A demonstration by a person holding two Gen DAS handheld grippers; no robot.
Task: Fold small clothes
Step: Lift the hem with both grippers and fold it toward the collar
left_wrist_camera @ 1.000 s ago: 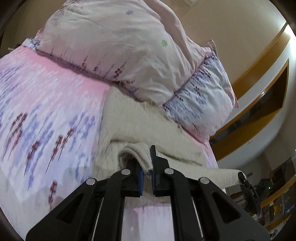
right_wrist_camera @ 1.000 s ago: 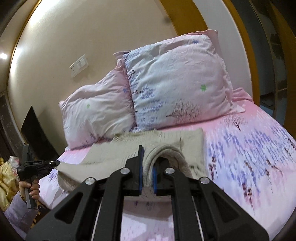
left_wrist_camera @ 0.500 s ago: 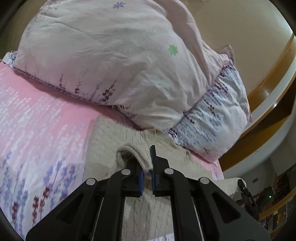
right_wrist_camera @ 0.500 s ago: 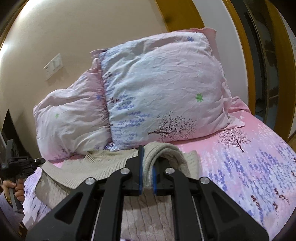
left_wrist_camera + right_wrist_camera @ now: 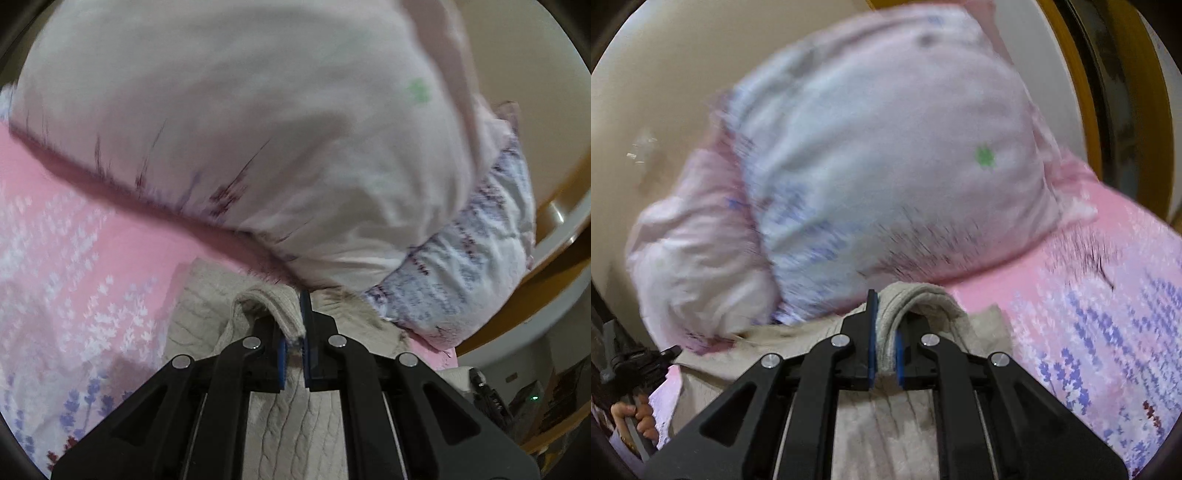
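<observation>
A beige cable-knit sweater (image 5: 299,417) lies on the pink flowered bed sheet (image 5: 66,266), close under the pillows. My left gripper (image 5: 293,332) is shut on a folded edge of the sweater. My right gripper (image 5: 884,332) is shut on another edge of the same sweater (image 5: 886,424), which bulges up over its fingers. Both held edges are carried over the lower layer of the sweater toward the pillows. Both views are blurred by motion.
Two large flowered pillows (image 5: 258,129) (image 5: 879,155) lean on the beige wall right ahead. The bed sheet (image 5: 1108,314) spreads to the right. A wooden bed frame (image 5: 554,218) curves at the right. The other gripper and hand (image 5: 631,373) show at the left edge.
Both grippers have carried the sweater edges forward toward the pillows, which now fill the views. The grips have not changed.
</observation>
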